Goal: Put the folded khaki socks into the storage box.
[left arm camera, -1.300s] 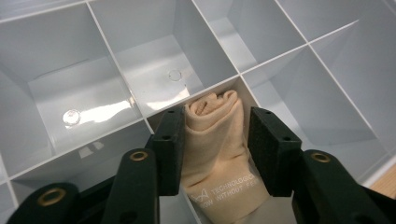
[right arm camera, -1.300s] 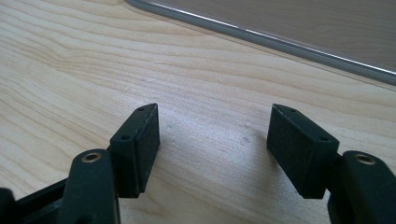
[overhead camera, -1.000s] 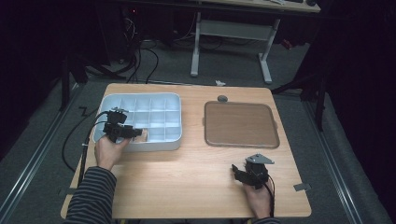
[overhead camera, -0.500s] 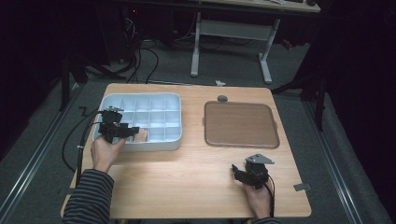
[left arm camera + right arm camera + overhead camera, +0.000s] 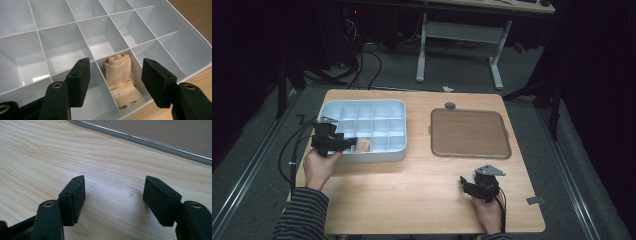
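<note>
The left gripper [image 5: 113,82] stands with its jaws apart; they have just been opening, and nothing is pressed between the pads, though a rolled beige cloth [image 5: 121,80] lies in line with the gap, below and just beyond the tips. In the left gripper view the roll's long axis runs from about twelve to six o'clock, straight along the gripper's own line of sight, so the pads flank its long sides and a straight pull back toward six o'clock would likely clear it without a snag. The cloth sits in a front-row compartment of the pale divided tray [image 5: 388,106], against the near wall, with the cells around it bare. From the high view the left gripper [image 5: 343,143] is at the tray's near-left edge, and the roll [image 5: 363,145] lies just beside it at three o'clock. The right gripper [image 5: 468,186] is well apart, resting low over the wooden table [image 5: 422,175] near its front edge, jaws likewise spread on nothing, so the left hand is much the nearer. At one o'clock from the right gripper lies a flat brown mat [image 5: 469,133]. Beyond the table the room is dark, with cables on the floor and a white-legged desk.
</note>
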Tool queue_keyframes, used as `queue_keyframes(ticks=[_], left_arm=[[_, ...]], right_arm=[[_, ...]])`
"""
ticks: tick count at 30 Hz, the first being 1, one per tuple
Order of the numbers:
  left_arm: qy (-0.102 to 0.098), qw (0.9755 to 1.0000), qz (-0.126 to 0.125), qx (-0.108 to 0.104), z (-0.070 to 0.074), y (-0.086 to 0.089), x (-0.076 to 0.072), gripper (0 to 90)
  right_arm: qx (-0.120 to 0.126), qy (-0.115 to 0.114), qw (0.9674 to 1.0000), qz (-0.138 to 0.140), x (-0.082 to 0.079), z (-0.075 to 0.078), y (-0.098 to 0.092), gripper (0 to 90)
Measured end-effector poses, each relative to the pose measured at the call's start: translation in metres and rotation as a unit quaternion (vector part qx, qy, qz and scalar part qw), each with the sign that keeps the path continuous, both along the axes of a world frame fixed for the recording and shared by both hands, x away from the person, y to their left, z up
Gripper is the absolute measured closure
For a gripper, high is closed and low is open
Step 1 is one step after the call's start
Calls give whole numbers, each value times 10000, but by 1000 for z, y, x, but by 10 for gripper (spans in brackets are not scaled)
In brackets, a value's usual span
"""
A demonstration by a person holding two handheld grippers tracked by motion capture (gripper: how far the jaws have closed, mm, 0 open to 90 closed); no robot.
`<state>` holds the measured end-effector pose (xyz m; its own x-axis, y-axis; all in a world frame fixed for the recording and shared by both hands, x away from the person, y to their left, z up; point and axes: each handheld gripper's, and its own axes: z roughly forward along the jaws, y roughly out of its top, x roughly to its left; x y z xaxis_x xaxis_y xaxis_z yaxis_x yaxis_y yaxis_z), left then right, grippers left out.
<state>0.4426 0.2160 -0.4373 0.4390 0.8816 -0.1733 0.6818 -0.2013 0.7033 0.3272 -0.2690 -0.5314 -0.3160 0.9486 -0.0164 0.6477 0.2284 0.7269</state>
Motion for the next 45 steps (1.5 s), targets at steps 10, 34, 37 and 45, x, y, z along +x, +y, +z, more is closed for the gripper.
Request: queue_keyframes(ticks=[10, 34, 37, 45], left_arm=[[-113, 9999, 25, -79, 3, 5, -13, 399], [-554, 9985, -33, 4, 12, 2, -40, 392], [-577, 9983, -42, -9, 10, 2, -43, 389], [-637, 9979, -88, -44, 9, 1, -52, 381]], right_arm=[[-1, -1, 10000, -1, 0, 0, 0, 344], [0, -2, 10000, 3, 0, 0, 0, 343], [1, 0, 10000, 1, 0, 0, 0, 343], [2, 1, 10000, 0, 0, 0, 0, 343]])
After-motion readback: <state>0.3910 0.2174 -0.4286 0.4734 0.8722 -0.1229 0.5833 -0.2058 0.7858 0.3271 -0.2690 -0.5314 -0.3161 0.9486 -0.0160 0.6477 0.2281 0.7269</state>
